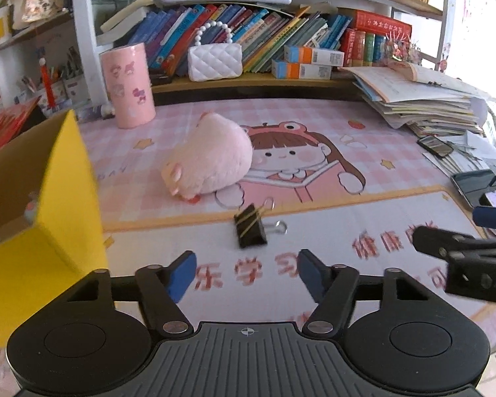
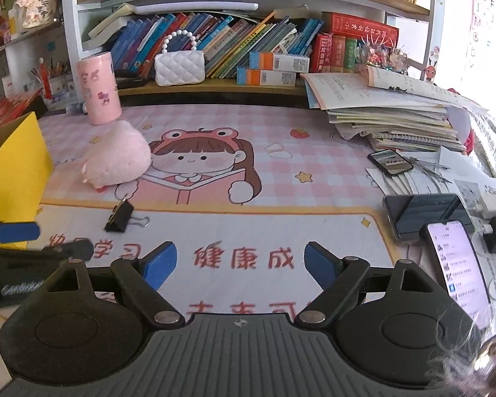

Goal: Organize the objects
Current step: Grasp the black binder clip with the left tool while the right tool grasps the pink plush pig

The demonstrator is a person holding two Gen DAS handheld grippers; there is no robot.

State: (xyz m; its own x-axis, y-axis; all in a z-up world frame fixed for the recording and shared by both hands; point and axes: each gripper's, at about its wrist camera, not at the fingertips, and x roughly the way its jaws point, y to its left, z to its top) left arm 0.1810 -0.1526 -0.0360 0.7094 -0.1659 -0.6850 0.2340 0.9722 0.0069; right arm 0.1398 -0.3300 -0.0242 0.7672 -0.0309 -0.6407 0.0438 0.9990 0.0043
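Note:
A black binder clip (image 1: 250,228) (image 2: 119,217) lies on the pink cartoon desk mat (image 1: 330,218), a short way ahead of my left gripper (image 1: 246,273). The blue pads of that gripper stand apart with nothing between them. Behind the clip rests a pink plush toy (image 1: 208,157) (image 2: 117,155). A yellow cardboard box (image 1: 39,218) (image 2: 15,165) stands open at the left edge. My right gripper (image 2: 239,263) hovers open over the mat's printed red characters, empty. One finger of it shows at the right of the left wrist view.
A pink printed cylinder (image 1: 129,86) and a white quilted purse (image 1: 215,61) stand at the back by the bookshelf (image 1: 248,26). A stack of papers and notebooks (image 2: 390,112) fills the back right. Several phones (image 2: 426,215) lie along the right edge.

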